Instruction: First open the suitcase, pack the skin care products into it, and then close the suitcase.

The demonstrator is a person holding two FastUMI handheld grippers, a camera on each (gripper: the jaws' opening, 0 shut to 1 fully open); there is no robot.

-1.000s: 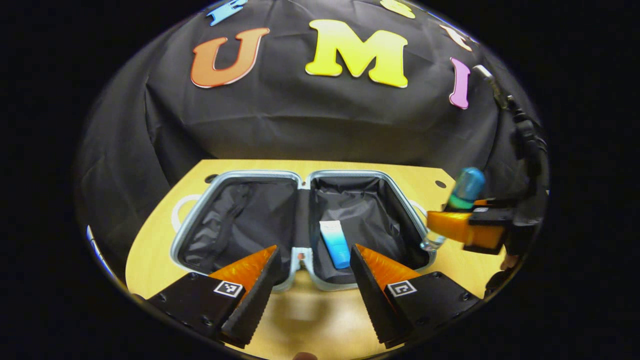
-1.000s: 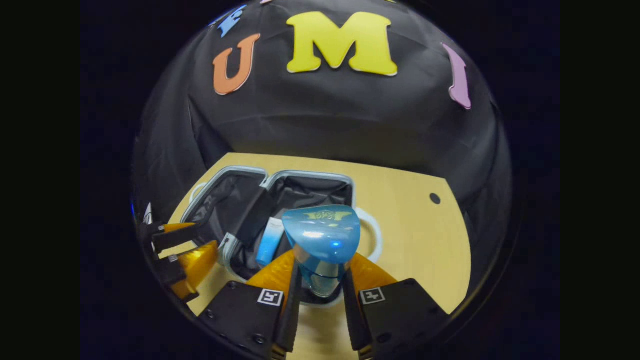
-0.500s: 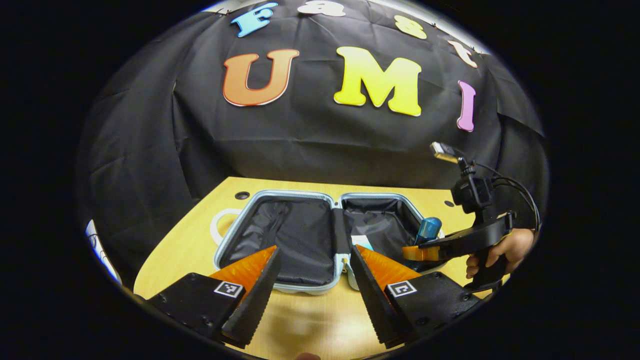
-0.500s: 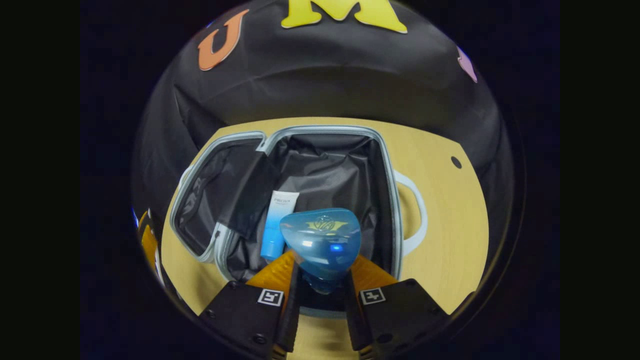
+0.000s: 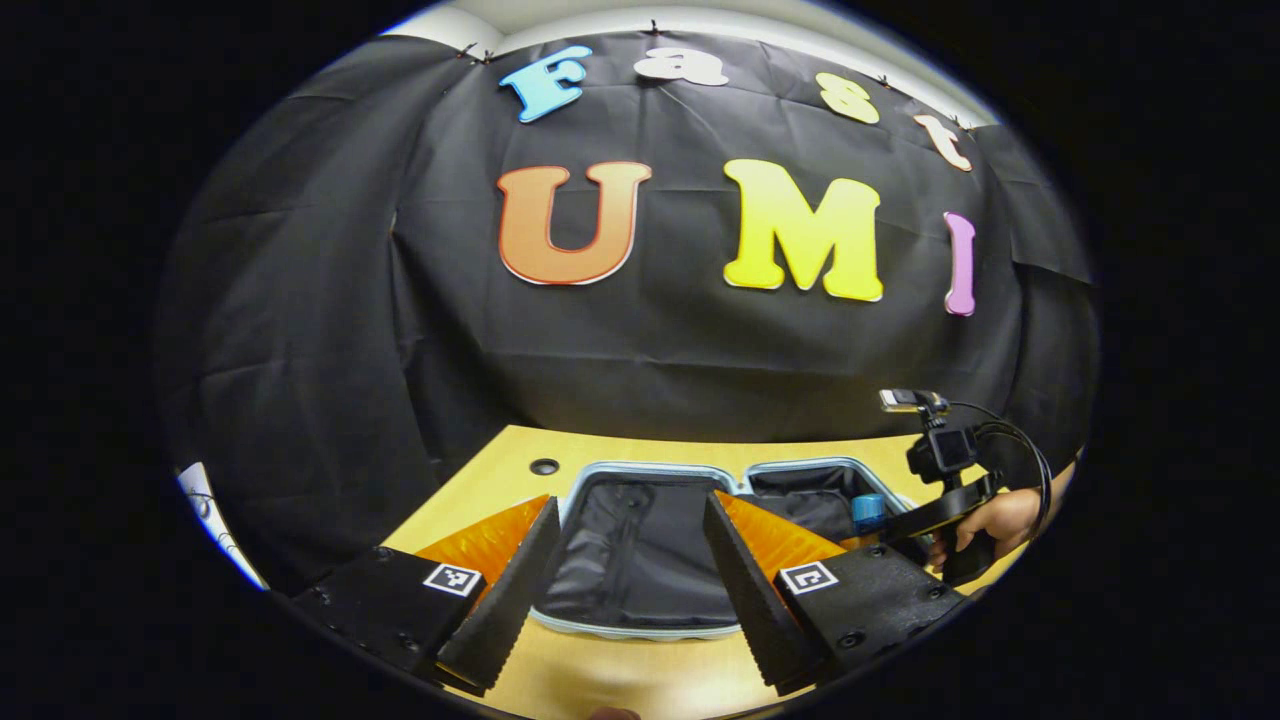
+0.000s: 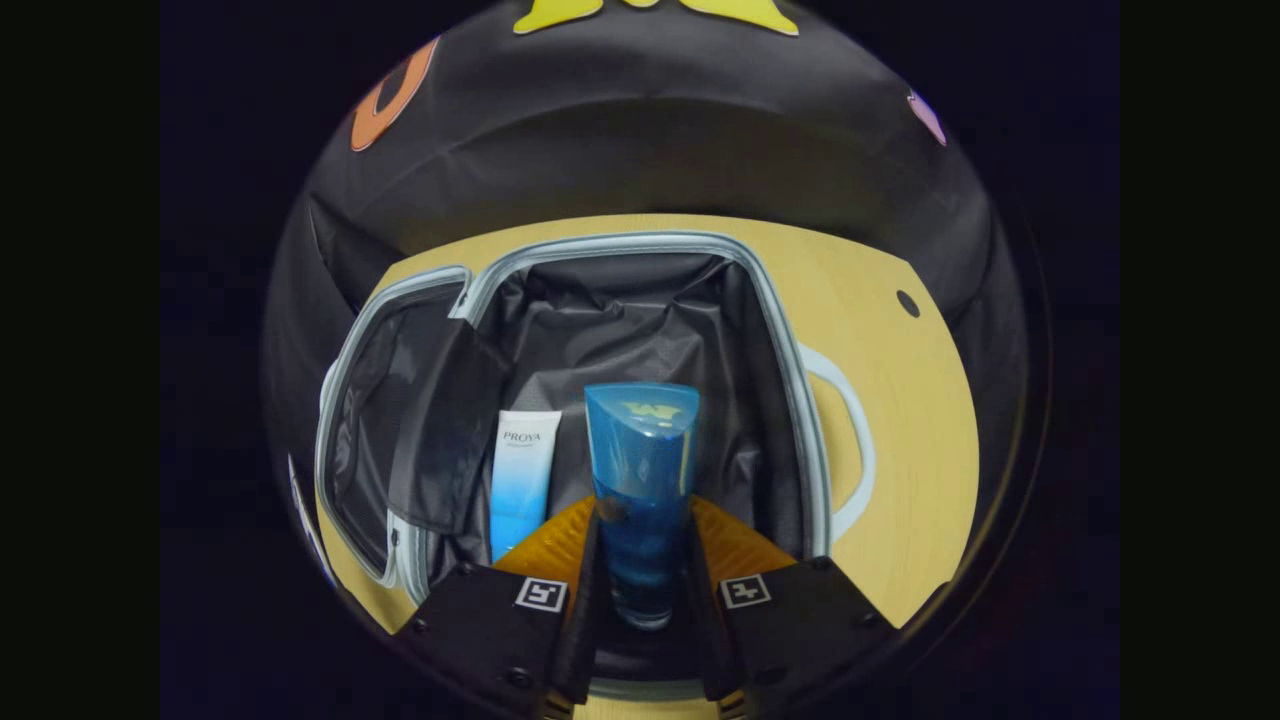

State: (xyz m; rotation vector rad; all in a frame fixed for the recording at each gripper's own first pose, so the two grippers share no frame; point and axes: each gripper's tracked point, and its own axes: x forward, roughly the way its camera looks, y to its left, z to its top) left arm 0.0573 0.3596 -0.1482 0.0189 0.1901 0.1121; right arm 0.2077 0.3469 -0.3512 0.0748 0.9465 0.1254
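The pale blue suitcase (image 6: 770, 330) lies open flat on the wooden table, both halves lined in black. In the right gripper view my right gripper (image 6: 640, 545) is shut on a blue bottle (image 6: 640, 470), tipped forward low inside the right half. A white and blue tube (image 6: 520, 475) lies in that half, just left of the bottle. In the left gripper view my left gripper (image 5: 625, 555) stands open with nothing in it, near the front edge of the suitcase's (image 5: 640, 630) left half. Farther right there, the right gripper (image 5: 905, 525) and a hand (image 5: 1000, 515) hold the bottle (image 5: 868, 508) in the case.
The wooden table (image 6: 900, 400) carries the case; a white handle (image 6: 850, 450) sticks out at its right side. A small dark hole (image 6: 908, 302) marks the table at the back right, another (image 5: 544, 466) at the back left. The booth's black cloth wall stands close behind.
My right gripper has lowered the bottle into the right half and tipped it from upright toward lying down. My left gripper has pulled back and tilted upward, staying open.
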